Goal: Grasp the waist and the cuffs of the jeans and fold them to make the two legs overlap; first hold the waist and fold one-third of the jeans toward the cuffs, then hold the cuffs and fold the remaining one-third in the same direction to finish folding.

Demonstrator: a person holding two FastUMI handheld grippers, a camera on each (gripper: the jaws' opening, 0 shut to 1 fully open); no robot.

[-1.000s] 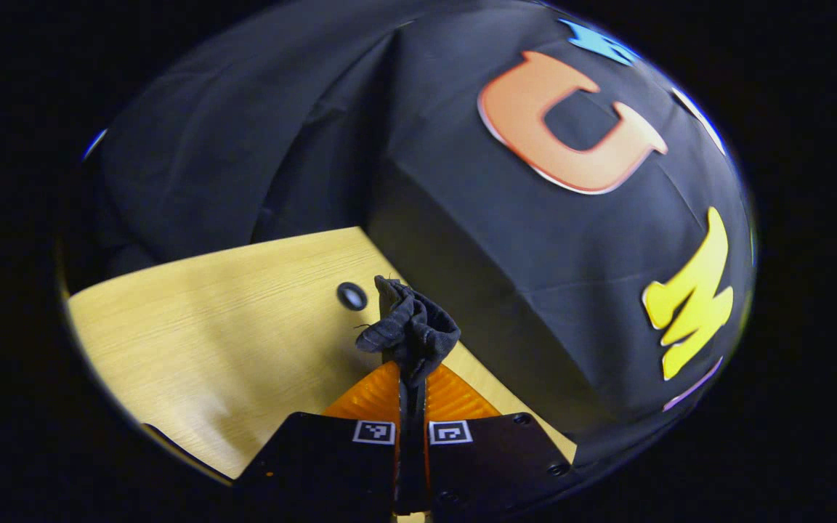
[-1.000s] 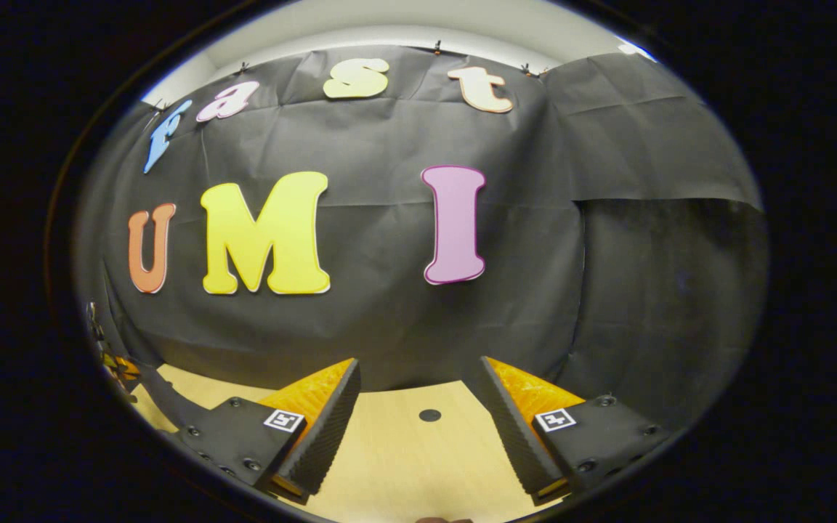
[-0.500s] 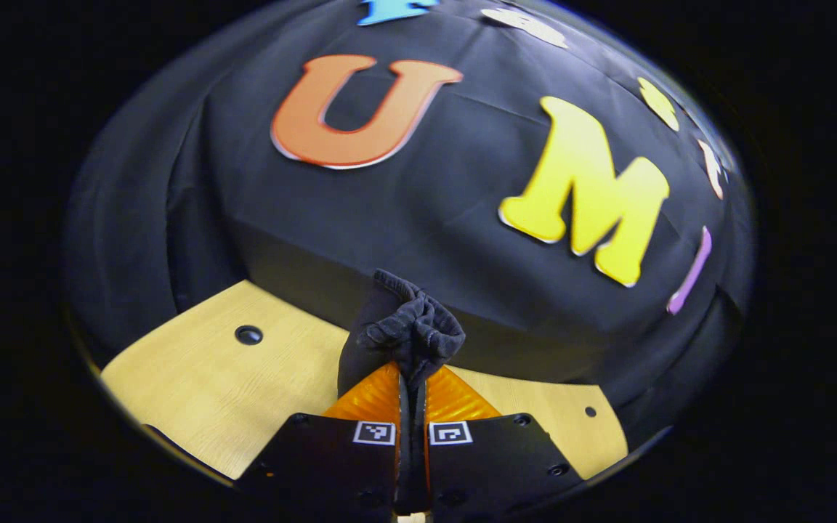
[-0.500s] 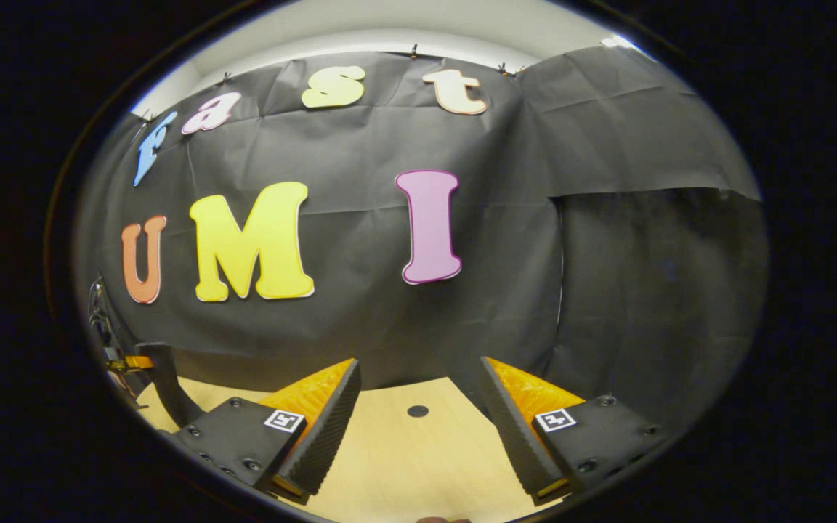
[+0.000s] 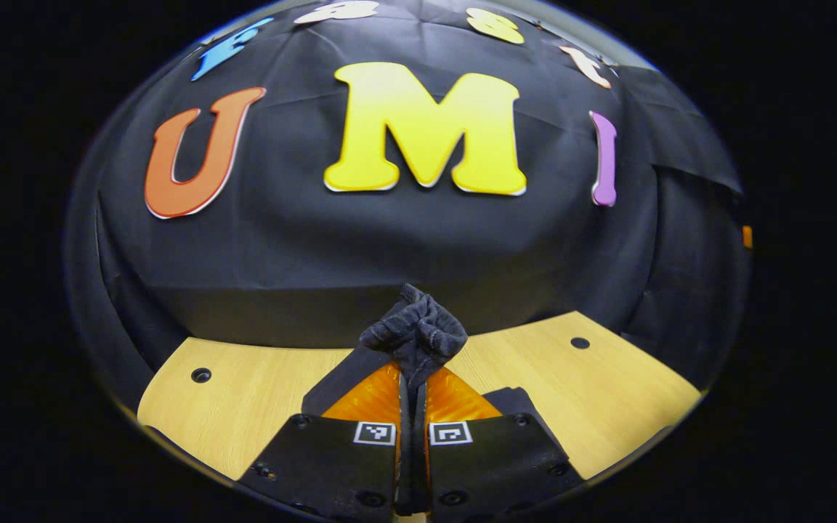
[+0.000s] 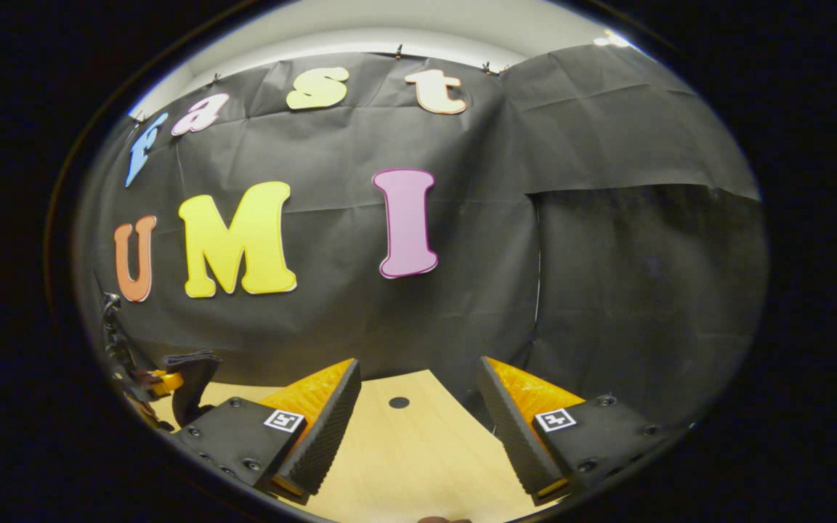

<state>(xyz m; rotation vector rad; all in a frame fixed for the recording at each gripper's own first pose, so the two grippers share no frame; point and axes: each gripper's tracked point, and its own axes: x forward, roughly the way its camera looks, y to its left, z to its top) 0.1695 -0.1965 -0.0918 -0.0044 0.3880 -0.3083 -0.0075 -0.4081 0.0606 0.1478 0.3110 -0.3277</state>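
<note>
Two orange ribbed fingers of my left gripper (image 5: pixel 413 378) are pressed together, pinching a bunched wad of dark denim, the black jeans (image 5: pixel 415 333), which sticks up just past their tips. More of the same dark cloth hangs down on either side of the jaws, over the pale wood-grain desk (image 5: pixel 244 392) near its far edge, where the black cloth wall meets it. A small dark round hole (image 5: pixel 200 375) sits in the desk toward its far left corner, another toward the right.

My right gripper (image 6: pixel 418 414) has its jaws spread wide with nothing between them, only bare desk and a dark hole beyond. At the left rim of the right gripper view, my other gripper shows with dark cloth in it, held above the desk's left side.
</note>
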